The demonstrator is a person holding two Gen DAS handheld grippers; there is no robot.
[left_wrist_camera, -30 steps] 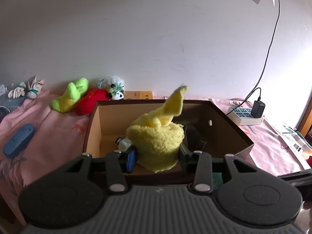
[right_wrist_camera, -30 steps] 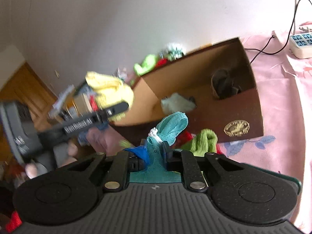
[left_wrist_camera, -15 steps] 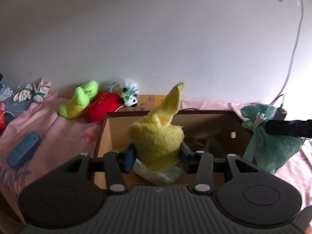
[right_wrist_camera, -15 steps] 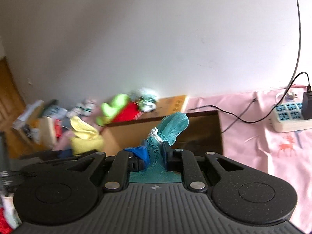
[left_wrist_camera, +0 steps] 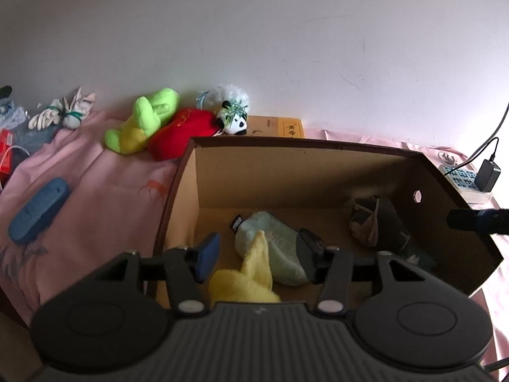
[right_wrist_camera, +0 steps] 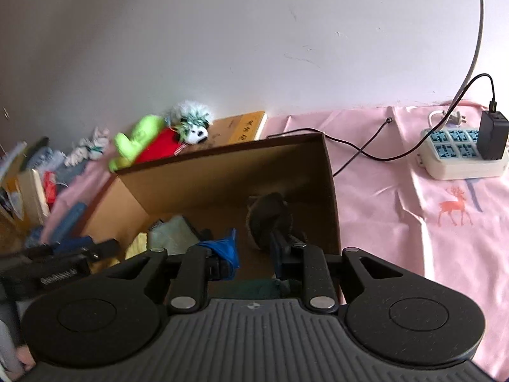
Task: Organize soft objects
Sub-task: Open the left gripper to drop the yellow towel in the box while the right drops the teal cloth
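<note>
Both your left gripper and right gripper stand with jaws wide, empty; the fluffy yellow cloth lies inside the brown cardboard box. Lift straight up, clear of the box's rim.

Open brown cardboard box: matt, smooth paperboard inside. Fluffy yellow terry cloth and pale green smooth knit sock lie within it, beside a dark grey fabric bundle. Pink printed tablecloth: thin cloth with a slight sheen, creased. Lime-green plush toy and red plush toy: soft pile. Black ribbed plastic body of the left gripper: matt, with metal rivets.
</note>
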